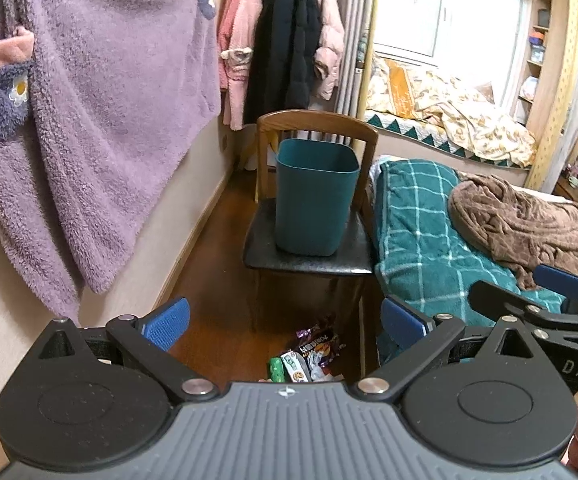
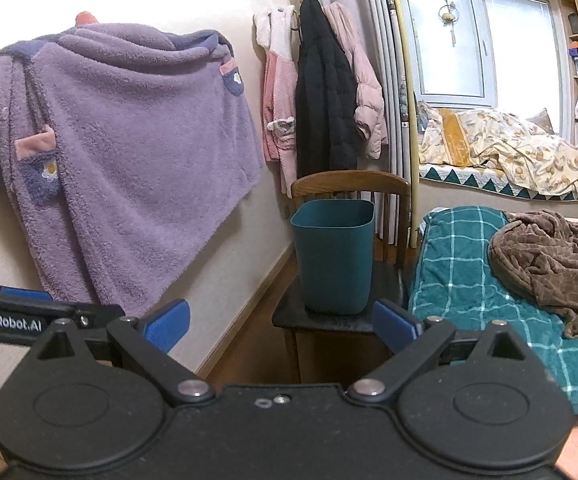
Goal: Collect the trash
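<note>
Both grippers, left gripper and right gripper, spread wide, empty; bin upright on chair.

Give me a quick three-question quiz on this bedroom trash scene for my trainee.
1. True or false: the teal bin stands on the chair seat.
2. Where does the trash lie? A) on the bed B) on the floor in front of the chair C) inside the bin
3. What state are the left tool and right tool in?

Key: 1 true. 2 B. 3 Both open, holding nothing.
</note>
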Available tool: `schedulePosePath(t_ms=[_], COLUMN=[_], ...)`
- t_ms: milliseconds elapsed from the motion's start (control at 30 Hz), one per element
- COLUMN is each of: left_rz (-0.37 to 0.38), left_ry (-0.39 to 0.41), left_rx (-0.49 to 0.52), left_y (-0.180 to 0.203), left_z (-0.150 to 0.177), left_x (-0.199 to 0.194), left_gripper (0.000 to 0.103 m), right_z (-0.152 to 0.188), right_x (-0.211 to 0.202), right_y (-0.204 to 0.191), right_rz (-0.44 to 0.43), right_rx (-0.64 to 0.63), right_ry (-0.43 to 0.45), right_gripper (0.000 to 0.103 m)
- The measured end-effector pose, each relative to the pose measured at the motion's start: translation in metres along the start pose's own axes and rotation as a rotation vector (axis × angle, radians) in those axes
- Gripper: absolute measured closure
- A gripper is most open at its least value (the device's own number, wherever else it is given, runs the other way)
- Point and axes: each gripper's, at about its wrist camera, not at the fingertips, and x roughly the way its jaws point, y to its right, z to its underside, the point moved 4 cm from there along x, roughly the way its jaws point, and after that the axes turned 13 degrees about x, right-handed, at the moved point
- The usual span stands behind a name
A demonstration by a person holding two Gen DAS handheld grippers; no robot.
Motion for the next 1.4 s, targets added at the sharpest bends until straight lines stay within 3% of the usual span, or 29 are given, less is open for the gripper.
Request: schedulePosePath(t_ms=[267, 467, 533, 667, 800, 967, 1133, 1233, 1400], left_rz=[-0.015, 0.081, 0.098, 0.205, 0.236, 0.203, 0.168, 0.172, 0.161], left_ry=[-0.035, -0.135, -0.185, -0.311, -0.443, -0.599, -0.766, -0.847, -0.903], left_rx=[0.01, 0.109, 0.149, 0.162, 0.173, 0.211, 0.12, 0.096, 0.113], left_y=[-0.046, -0.076, -0.081, -0.09, -0.086, -0.068, -0.052, -0.036, -0.003], left_z=[-0.025, -0.036, -0.032, -0.01, 0.036, 0.108, 0.191, 0.24, 0.305], left_x=[0.086, 0.198, 0.238, 0.318, 0.395, 0.486, 0.566, 0.615, 0.687], left_gripper=[0.0, 0.0, 0.0, 0.0, 0.0, 0.0, 0.001, 0.001, 0.001], right_z=[-0.007, 0.001, 0.009, 0.039, 0.086, 0.163, 0.261, 0.312, 0.379], right_x=[0.067, 0.152, 0.183, 0.244, 0.303, 0.371, 0.437, 0.47, 0.52], right_y=[0.004, 0.013, 0.015, 0.024, 0.044, 0.083, 0.142, 0.18, 0.243], right_rz=[0.063, 0.151, 0.184, 0.25, 0.28, 0.308, 0.319, 0.348, 0.397], right_rx=[0.017, 0.073, 0.086, 0.065, 0.061, 0.004, -0.051, -0.061, 0.002], right_ry=[-0.041, -0.106, -0.141, -0.237, -0.365, -0.541, -0.735, -0.81, -0.852], right_gripper=[0.005, 0.005, 0.007, 0.01, 0.012, 0.014, 0.016, 0.018, 0.018])
